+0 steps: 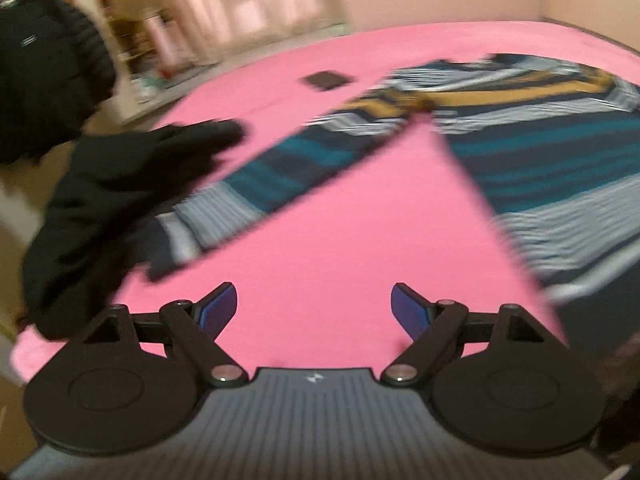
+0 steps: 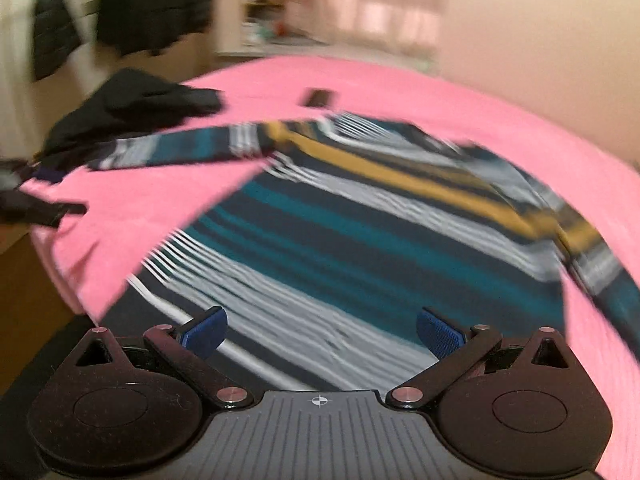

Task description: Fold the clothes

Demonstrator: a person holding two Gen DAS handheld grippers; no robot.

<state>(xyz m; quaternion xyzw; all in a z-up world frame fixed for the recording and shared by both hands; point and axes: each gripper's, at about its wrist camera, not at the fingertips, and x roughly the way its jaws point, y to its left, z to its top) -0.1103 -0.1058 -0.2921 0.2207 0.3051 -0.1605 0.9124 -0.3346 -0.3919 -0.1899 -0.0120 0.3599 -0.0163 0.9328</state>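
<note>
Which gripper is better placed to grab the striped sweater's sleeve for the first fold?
Probably the left. The left gripper, open, faces the outstretched sleeve, while the right gripper, also open, hovers over the striped sweater body near the hem.

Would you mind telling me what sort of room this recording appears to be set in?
Most likely a bedroom at home. A striped sweater lies spread on a wide pink bedsheet, a dark jacket hangs by the wall, and a curtained window shows behind, though the background is blurred.
</note>
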